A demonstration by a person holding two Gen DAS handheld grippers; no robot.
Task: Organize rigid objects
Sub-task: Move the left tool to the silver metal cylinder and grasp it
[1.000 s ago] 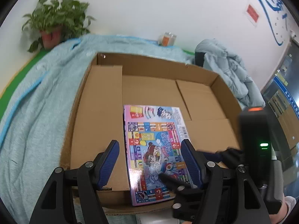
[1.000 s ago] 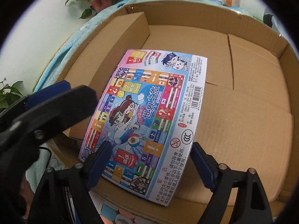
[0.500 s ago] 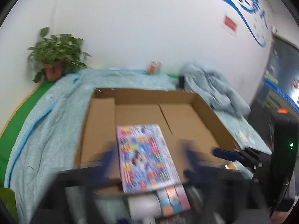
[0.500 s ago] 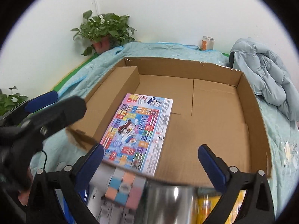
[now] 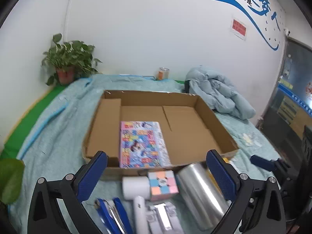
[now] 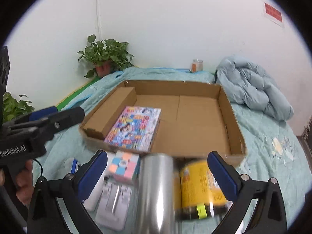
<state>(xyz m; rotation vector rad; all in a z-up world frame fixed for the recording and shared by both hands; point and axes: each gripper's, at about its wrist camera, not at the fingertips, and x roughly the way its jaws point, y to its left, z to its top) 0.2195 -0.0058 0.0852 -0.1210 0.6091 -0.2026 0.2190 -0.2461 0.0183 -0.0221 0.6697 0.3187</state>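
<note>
A colourful flat game box (image 5: 142,146) lies inside the shallow cardboard box (image 5: 212,117), near its front left; it also shows in the right wrist view (image 6: 134,128). In front of the cardboard box lie a pastel puzzle cube (image 5: 162,184), a steel cylinder (image 5: 198,193), a white roll (image 5: 135,187), a blue stapler (image 5: 111,214) and a yellow can (image 6: 198,187). My left gripper (image 5: 156,175) is open and empty above these items. My right gripper (image 6: 157,173) is open and empty over the cylinder (image 6: 156,193) and can.
The cardboard box (image 6: 232,117) sits on a light blue blanket (image 5: 58,128). A bundled jacket (image 5: 218,93) lies at the right, a potted plant (image 5: 66,64) and a small jar (image 5: 163,73) at the back wall. A white flat holder (image 6: 115,202) lies by the cube (image 6: 122,165).
Both grippers pulled back and up from the game box, which stays in the cardboard box. The loose items in front of the box have come into view.
</note>
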